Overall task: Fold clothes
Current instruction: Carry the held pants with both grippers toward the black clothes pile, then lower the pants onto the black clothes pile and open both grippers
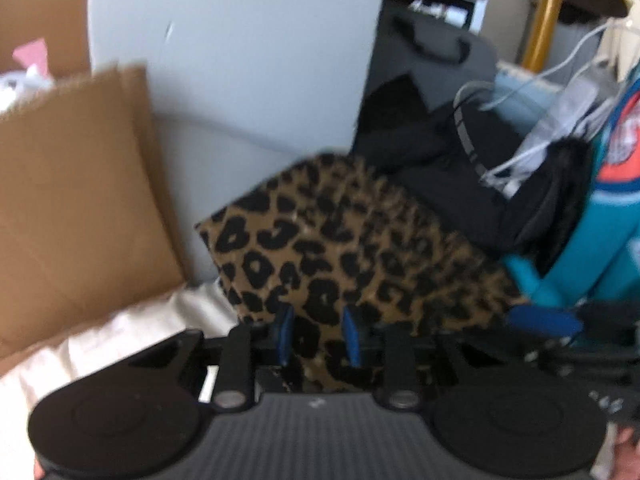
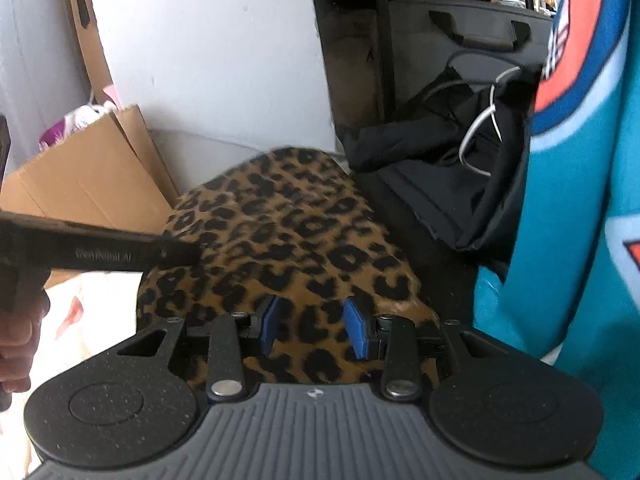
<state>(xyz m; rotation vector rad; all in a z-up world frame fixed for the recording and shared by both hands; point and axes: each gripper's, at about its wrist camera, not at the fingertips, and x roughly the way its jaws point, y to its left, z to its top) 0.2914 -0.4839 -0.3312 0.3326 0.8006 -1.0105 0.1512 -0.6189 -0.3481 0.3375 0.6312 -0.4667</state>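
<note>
A leopard-print garment (image 1: 340, 240) is held up in front of both cameras as a bunched, folded bundle. In the left wrist view it runs down between the blue pads of my left gripper (image 1: 319, 334), which is shut on its lower edge. In the right wrist view the same garment (image 2: 288, 232) fills the gap of my right gripper (image 2: 311, 330), whose pads press on a thick fold. From the left of that view, a black finger (image 2: 176, 254) of the left gripper reaches the garment's left edge. A blue pad (image 1: 540, 320) of the right gripper shows at the garment's right corner.
A teal cloth with orange and blue print (image 2: 580, 240) hangs close on the right. A black bag with white cables (image 2: 452, 152) lies behind the garment, a grey case with handles (image 2: 472, 32) farther back. A cardboard box (image 1: 72, 200) stands left, above white bedding (image 1: 120, 332). A hand (image 2: 16, 340) shows at left.
</note>
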